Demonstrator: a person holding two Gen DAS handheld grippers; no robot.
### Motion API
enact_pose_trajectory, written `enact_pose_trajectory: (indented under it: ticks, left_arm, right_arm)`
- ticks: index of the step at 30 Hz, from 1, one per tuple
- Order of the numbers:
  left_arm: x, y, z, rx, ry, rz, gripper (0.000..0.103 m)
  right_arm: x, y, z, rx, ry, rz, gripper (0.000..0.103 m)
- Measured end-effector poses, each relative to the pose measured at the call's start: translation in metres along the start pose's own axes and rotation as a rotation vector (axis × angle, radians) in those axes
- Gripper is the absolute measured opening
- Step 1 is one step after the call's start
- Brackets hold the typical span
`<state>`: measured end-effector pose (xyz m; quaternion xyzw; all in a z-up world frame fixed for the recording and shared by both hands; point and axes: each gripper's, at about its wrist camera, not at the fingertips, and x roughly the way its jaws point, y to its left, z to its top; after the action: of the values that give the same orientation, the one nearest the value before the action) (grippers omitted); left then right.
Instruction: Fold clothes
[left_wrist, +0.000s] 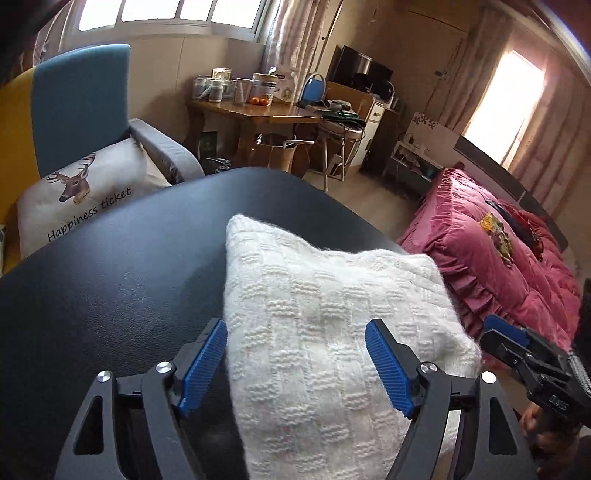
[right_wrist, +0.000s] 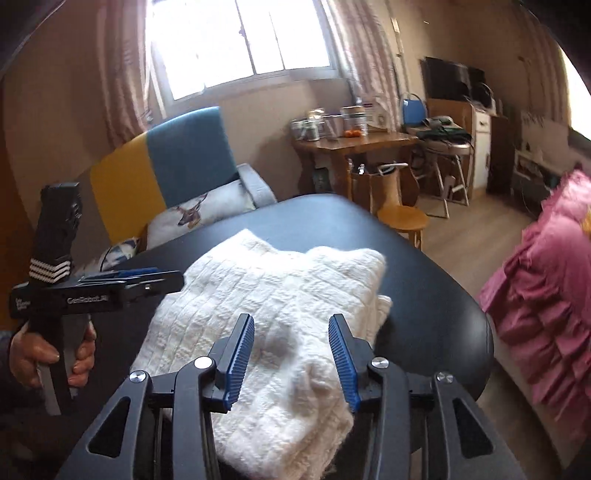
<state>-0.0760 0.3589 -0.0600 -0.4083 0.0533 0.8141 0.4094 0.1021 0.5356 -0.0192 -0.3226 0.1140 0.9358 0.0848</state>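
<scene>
On a round black bench (left_wrist: 110, 288), folded white basket-weave knit sweater (left_wrist: 325, 332), left gripper (left_wrist: 295, 365) spread wide above it, right gripper (right_wrist: 291, 354) parted above it, neither gripping.

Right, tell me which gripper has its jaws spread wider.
The left gripper: its blue pads straddle nearly the whole folded white knit sweater on the black table, touching nothing. The right gripper stands narrower, also open over the sweater.
</scene>
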Motion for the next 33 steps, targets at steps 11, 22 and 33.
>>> enact_pose_trajectory:
  ticks: [11,22,33]
  left_arm:
    - [0.038,0.01,-0.035,-0.114,0.148,0.049,0.102]
    - [-0.058,0.011,-0.034,-0.121,0.001,0.255,0.103]
    - [-0.141,-0.024,-0.033,-0.064,-0.161,0.406,0.102]
  right_arm:
    - [0.056,0.007,-0.044,-0.063,0.189,-0.096,0.028]
    - [-0.002,0.062,-0.011,-0.012,0.045,-0.232,0.031]
    - [-0.02,0.105,-0.011,-0.055,0.027,-0.172,0.031]
